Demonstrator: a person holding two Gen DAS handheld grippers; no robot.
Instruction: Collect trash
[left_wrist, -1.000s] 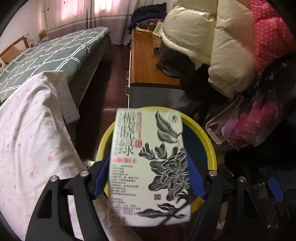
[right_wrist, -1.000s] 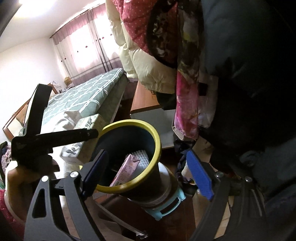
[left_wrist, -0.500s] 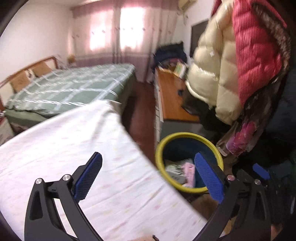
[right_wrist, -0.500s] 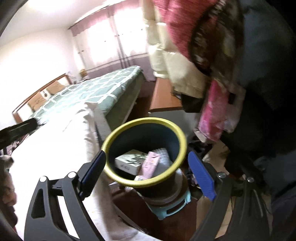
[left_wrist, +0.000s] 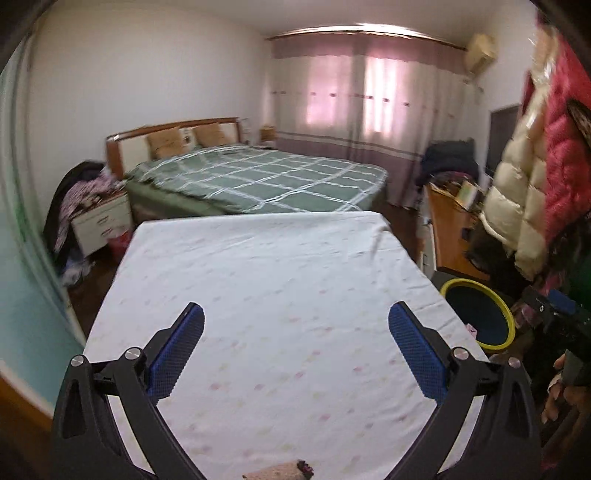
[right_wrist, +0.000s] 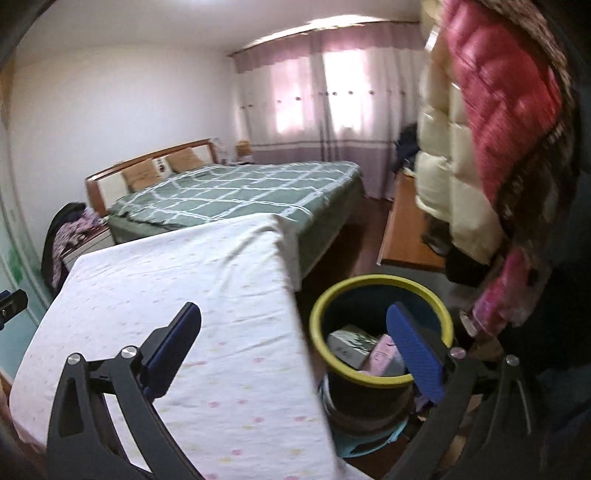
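Inside yellow-rimmed bin (right_wrist: 380, 295): white box (right_wrist: 349, 343), pink packet (right_wrist: 386, 355).

White dotted sheet (left_wrist: 266, 295) covers the surface; small brownish object (left_wrist: 275, 472) at near edge

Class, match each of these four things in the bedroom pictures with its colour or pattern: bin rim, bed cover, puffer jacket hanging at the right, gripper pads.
Things:
1. bin rim
2. bed cover
3. puffer jacket
4. gripper pads

Colours:
A. blue
B. green with white checks
C. yellow
D. pink-red

Pairs: 1-C, 2-B, 3-D, 4-A
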